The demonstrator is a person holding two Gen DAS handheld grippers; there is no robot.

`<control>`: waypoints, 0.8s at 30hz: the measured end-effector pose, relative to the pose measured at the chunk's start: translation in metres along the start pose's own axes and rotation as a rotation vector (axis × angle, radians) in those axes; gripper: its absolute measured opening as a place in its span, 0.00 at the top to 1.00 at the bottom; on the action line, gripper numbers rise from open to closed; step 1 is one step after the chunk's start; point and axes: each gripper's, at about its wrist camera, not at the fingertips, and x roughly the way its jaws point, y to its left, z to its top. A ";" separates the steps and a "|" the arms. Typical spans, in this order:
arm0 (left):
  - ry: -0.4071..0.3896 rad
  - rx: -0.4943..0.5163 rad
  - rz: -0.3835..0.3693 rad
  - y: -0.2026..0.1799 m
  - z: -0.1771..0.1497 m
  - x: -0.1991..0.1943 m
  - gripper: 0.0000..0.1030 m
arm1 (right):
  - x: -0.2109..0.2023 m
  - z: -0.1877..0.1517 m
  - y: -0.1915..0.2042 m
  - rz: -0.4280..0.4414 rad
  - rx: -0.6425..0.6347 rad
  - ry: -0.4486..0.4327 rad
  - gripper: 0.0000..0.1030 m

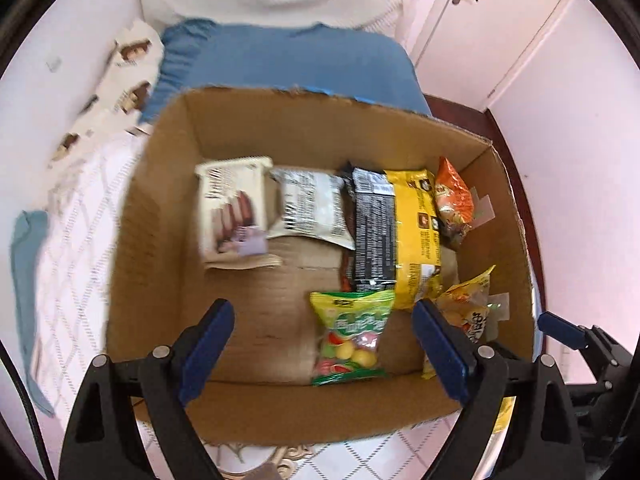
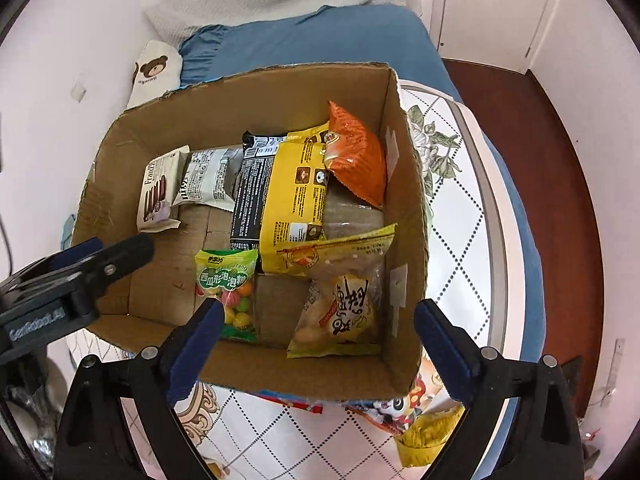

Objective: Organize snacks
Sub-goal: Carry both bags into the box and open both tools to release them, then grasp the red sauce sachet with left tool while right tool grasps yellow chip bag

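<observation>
An open cardboard box (image 1: pixel 168 152) (image 2: pixel 404 200) stands on a bed and holds several snacks. Along its far side lie a white wafer pack (image 1: pixel 232 208) (image 2: pixel 156 192), a grey-white packet (image 1: pixel 308 204), a black packet (image 1: pixel 370 224), a long yellow packet (image 1: pixel 416 232) (image 2: pixel 292 200) and an orange bag (image 1: pixel 452 196) (image 2: pixel 354 160). A green candy bag (image 1: pixel 352 336) (image 2: pixel 230 280) and a yellow bread bag (image 2: pixel 344 312) lie near the front wall. My left gripper (image 1: pixel 323 312) hovers open over the candy bag, holding nothing. My right gripper (image 2: pixel 319 308) hovers open above the box's near right corner, also without anything in it.
The box sits on a white diamond-patterned quilt (image 2: pixel 460 240), with a blue pillow (image 1: pixel 288 60) behind it. More snack packets (image 2: pixel 400 408) lie on the quilt in front of the box. A dark wooden floor (image 2: pixel 540 160) runs along the bed's right side.
</observation>
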 end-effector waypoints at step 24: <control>-0.286 0.045 0.103 0.010 -0.084 -0.126 0.12 | -0.116 -0.079 0.028 -0.007 -0.015 -0.300 0.05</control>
